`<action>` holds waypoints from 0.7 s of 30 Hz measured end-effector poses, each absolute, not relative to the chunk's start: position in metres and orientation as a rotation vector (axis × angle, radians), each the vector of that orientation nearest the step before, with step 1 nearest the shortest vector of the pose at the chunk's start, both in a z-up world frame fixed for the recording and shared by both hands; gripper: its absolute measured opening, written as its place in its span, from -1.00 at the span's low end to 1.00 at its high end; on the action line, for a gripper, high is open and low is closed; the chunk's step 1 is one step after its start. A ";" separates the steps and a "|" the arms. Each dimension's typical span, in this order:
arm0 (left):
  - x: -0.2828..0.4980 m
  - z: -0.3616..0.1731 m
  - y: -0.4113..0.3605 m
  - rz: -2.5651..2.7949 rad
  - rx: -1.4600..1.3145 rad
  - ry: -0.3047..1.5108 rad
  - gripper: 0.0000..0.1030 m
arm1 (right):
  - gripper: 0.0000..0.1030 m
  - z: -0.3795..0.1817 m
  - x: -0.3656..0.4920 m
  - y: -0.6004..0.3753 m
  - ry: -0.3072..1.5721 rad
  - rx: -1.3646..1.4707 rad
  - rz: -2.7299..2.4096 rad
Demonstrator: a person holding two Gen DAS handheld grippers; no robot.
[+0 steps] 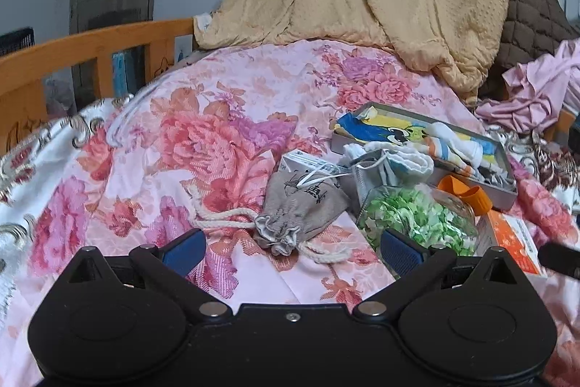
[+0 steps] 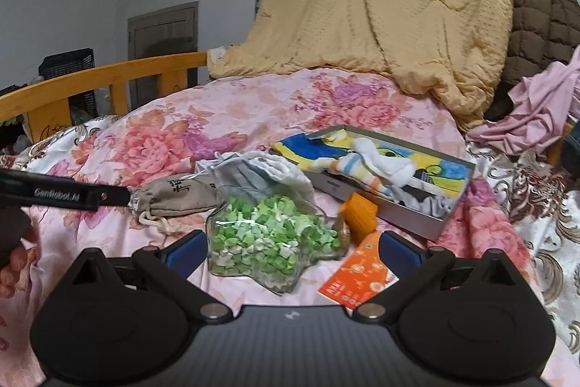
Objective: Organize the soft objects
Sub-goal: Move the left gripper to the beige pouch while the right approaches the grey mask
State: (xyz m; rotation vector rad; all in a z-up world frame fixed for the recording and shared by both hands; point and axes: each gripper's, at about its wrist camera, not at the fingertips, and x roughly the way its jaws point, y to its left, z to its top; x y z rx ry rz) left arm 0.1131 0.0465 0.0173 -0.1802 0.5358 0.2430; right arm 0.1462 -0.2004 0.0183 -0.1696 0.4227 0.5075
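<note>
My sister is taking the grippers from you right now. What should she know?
Left hand-held gripper: open, empty, hovering over the gray drawstring pouch.
Right hand-held gripper: open, empty, either side of the star-shaped jar of green paper bits.
In the flat box already: a striped sock on a colorful cloth.
Still loose on the flowery bedspread: the pouch, a face mask and a white cloth beside the box.
Left: likely move these soft things into the box.
</note>
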 end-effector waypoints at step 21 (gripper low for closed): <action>0.174 -0.012 0.077 0.040 -0.015 0.530 0.89 | 0.99 -0.014 0.206 -0.131 0.347 -0.259 0.545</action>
